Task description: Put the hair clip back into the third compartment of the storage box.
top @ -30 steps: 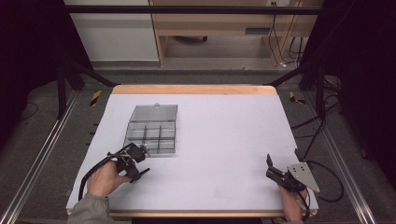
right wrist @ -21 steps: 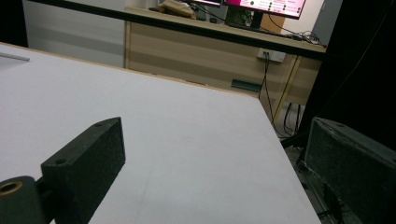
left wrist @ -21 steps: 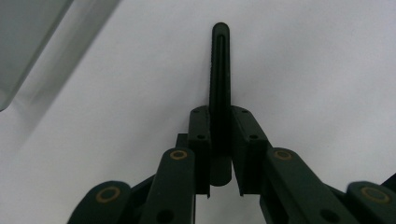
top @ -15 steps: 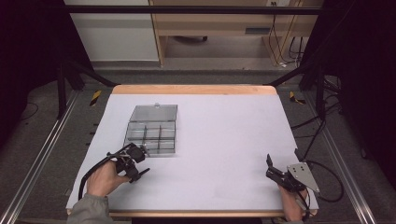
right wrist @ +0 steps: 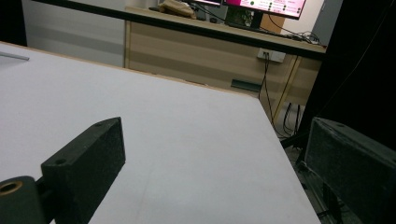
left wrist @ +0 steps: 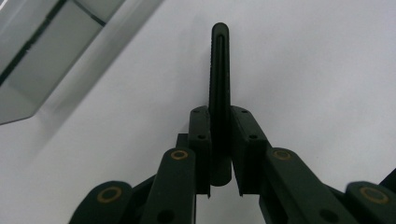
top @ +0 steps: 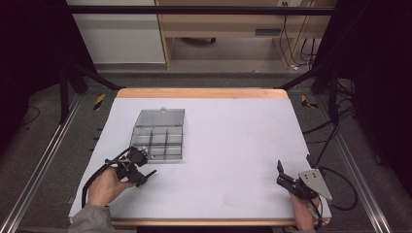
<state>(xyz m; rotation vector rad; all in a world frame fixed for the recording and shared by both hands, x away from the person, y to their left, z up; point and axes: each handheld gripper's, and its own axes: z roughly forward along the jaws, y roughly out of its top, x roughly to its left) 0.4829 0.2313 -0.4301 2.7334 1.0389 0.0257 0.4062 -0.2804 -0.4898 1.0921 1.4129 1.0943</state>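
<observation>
where its lid lies open, clear compartment box (top: 158,137), contents unclear, left hand-held gripper (top: 151,173) pressed together, right hand-held gripper (top: 280,173) spread apart

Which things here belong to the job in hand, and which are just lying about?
In the job:
- clear compartment box, lid open, on the white table
- left gripper, shut, beside the box
- right gripper, open, far from it

Lying about:
- wooden desk
- floor cables

A clear compartment box (top: 158,133) sits open on the white table (top: 233,141). The left gripper (top: 138,170) rests just beside its near edge. The right gripper (top: 286,178) lies well apart, near the table's right corner.
</observation>
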